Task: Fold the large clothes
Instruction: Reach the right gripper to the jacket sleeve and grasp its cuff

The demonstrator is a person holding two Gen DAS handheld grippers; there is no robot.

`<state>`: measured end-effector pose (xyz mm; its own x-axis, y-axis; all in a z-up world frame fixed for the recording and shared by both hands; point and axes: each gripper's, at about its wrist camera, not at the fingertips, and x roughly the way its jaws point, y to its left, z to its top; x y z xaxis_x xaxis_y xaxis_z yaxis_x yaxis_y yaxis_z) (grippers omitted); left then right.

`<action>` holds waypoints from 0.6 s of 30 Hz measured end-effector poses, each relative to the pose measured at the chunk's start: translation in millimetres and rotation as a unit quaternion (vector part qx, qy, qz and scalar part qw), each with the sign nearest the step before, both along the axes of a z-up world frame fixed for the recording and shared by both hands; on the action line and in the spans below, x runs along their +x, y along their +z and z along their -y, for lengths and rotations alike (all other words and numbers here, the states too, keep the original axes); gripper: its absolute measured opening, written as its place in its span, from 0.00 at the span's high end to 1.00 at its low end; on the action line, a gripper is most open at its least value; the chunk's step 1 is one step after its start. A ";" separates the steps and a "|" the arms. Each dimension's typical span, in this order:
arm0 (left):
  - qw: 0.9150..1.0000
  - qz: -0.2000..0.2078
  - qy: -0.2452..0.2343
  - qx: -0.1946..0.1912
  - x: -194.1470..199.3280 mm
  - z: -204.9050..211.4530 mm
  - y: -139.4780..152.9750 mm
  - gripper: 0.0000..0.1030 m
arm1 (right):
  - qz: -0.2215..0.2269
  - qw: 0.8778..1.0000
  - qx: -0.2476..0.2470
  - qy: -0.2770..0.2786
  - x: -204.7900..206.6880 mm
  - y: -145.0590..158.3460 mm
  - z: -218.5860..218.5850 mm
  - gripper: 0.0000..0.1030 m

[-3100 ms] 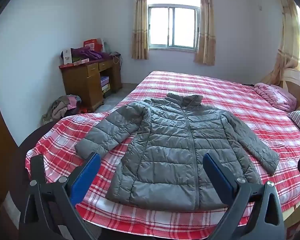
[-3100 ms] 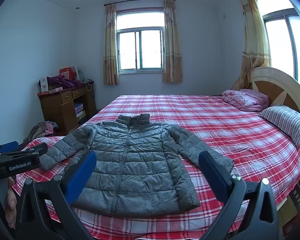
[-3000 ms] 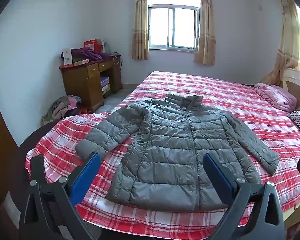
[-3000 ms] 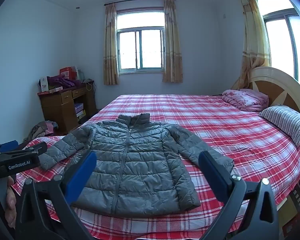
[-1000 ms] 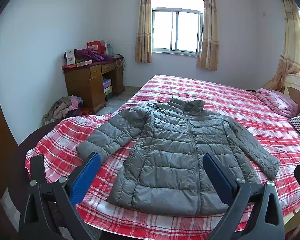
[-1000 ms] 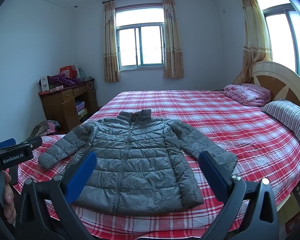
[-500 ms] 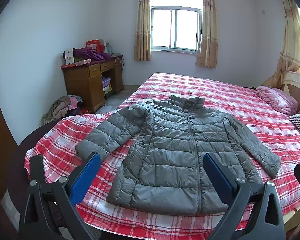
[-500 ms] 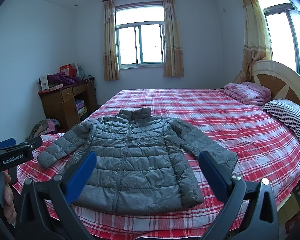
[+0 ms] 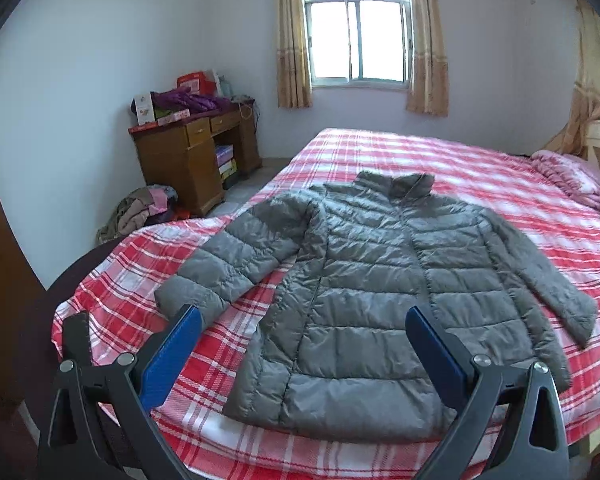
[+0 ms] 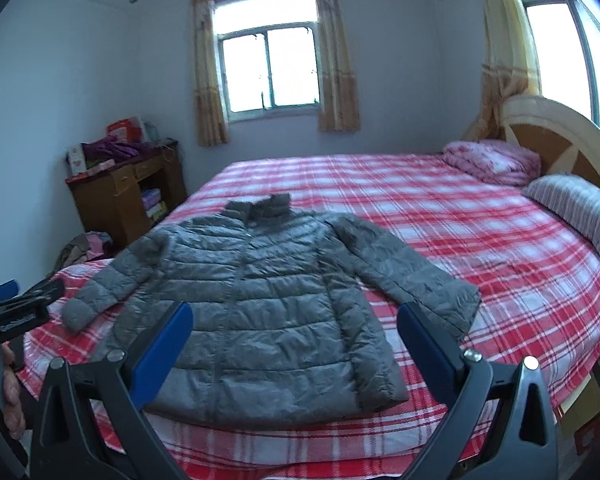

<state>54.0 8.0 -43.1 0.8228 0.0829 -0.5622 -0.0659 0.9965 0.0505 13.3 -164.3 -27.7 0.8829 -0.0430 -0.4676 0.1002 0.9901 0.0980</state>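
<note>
A grey quilted jacket lies flat and zipped on the red plaid bed, collar toward the window and both sleeves spread outward. My left gripper hovers open in front of the jacket's hem, off the near edge of the bed, holding nothing. In its own view my right gripper is open and empty too, short of the hem. The left gripper shows at the right wrist view's left edge, with a hand on its handle.
A wooden desk piled with boxes and clothes stands by the left wall, with a heap of clothes on the floor beside it. A folded pink quilt and striped pillow lie by the headboard.
Both views have closed in on the bed and tipped slightly downward, so the jacket looks larger. The jacket has not moved and both grippers stay open.
</note>
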 end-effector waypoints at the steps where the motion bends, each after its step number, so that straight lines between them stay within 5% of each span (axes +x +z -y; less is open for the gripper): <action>1: 1.000 -0.007 0.000 0.002 7.6 -1.1 -7.1 0.01 | -0.005 1.000 0.003 -0.006 4.6 -4.5 6.0 0.00; 10: 0.998 -0.058 0.011 0.015 68.4 -3.9 -54.5 0.01 | -0.064 0.994 0.028 -0.083 47.8 -56.8 74.8 0.00; 18: 0.996 -0.081 0.015 0.038 120.5 2.5 -84.3 0.01 | -0.099 0.977 0.062 -0.181 78.3 -101.2 164.1 0.00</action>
